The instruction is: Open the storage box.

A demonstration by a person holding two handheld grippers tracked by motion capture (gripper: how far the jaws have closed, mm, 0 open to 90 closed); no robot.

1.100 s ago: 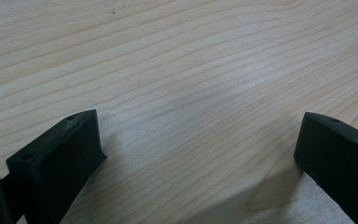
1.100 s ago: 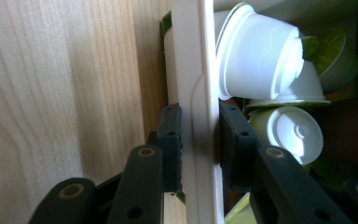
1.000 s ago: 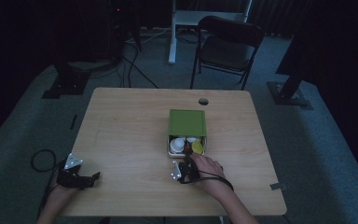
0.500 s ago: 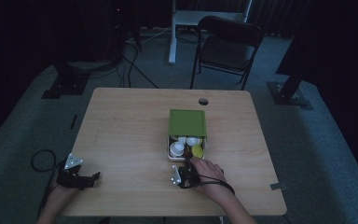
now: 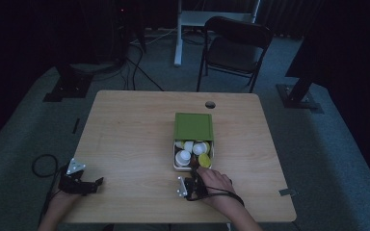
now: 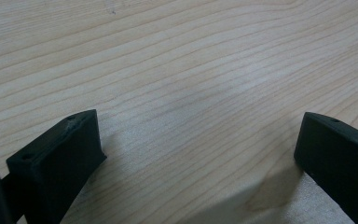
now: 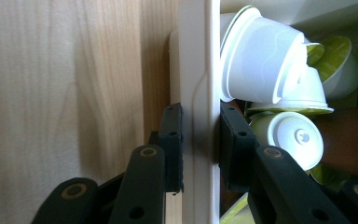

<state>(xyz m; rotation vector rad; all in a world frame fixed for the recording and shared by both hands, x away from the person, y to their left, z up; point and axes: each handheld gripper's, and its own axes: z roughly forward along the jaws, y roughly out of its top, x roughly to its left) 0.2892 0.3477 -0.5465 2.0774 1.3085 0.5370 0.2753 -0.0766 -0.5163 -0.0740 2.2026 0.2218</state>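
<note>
While the right gripper [image 7: 200, 144] clamps the white drawer's front wall [image 7: 196, 70], pull straight away from the green box [image 5: 193, 126] so the cups [image 7: 261, 60] behind that wall stay put. Far left of the box, the left gripper [image 5: 79, 182] rests open on the table [image 6: 191, 70].

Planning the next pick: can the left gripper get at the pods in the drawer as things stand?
Probably yes. The left gripper sits open near the table's left edge, with bare table between it and the drawer. The pods lie uncovered, though the right gripper clamps the drawer's front wall.
</note>
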